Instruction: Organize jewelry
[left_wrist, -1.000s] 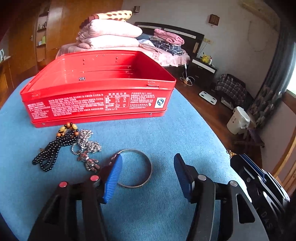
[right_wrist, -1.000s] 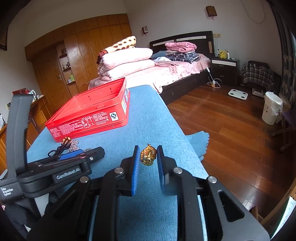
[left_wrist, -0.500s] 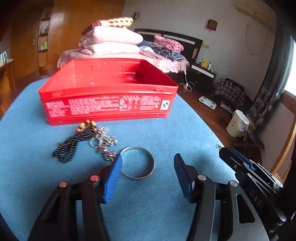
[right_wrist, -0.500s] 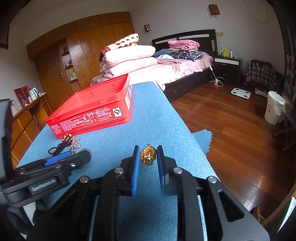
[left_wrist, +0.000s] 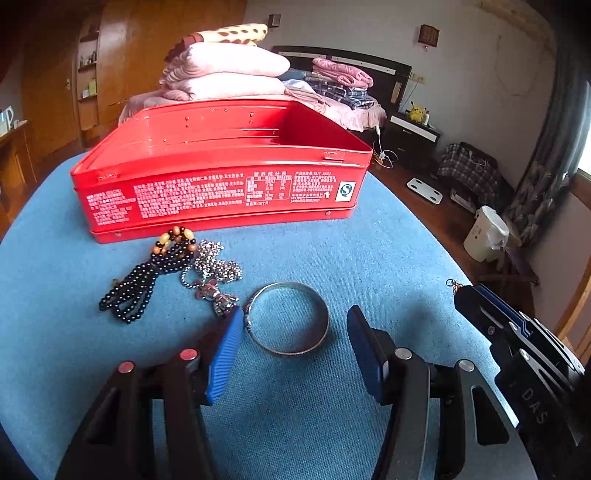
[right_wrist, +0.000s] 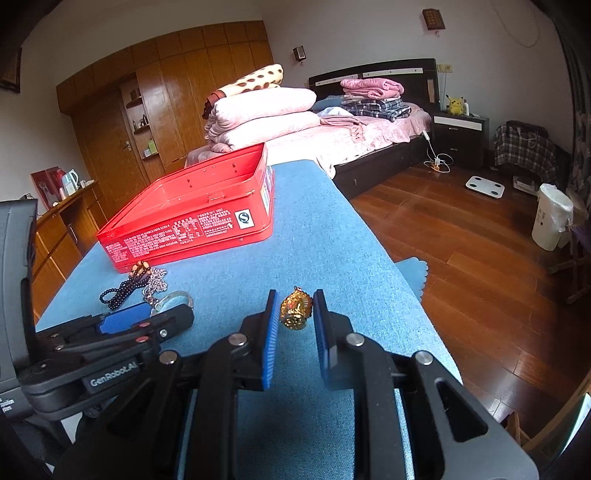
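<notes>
An open red tin (left_wrist: 221, 192) stands at the back of the blue-covered table (left_wrist: 388, 258). In front of it lie a black bead necklace (left_wrist: 136, 284), a silver chain with a pendant (left_wrist: 214, 269) and a silver bangle (left_wrist: 295, 351). My left gripper (left_wrist: 294, 314) is open just above the bangle, one finger on each side of it, not touching. My right gripper (right_wrist: 295, 299) is shut on a small gold pendant (right_wrist: 294, 310), held over the table's right part. The left gripper (right_wrist: 159, 314) also shows low on the left in the right wrist view.
The table's right edge (right_wrist: 406, 280) drops to a wooden floor (right_wrist: 461, 236). A bed with folded pink bedding (right_wrist: 266, 114) stands behind the tin. A white bin (right_wrist: 552, 218) and a floor scale (right_wrist: 484, 186) are far right.
My left gripper has shifted slightly, so the bangle now sits more between its fingers instead of under the left one. The right gripper has kept still with the gold pendant.
</notes>
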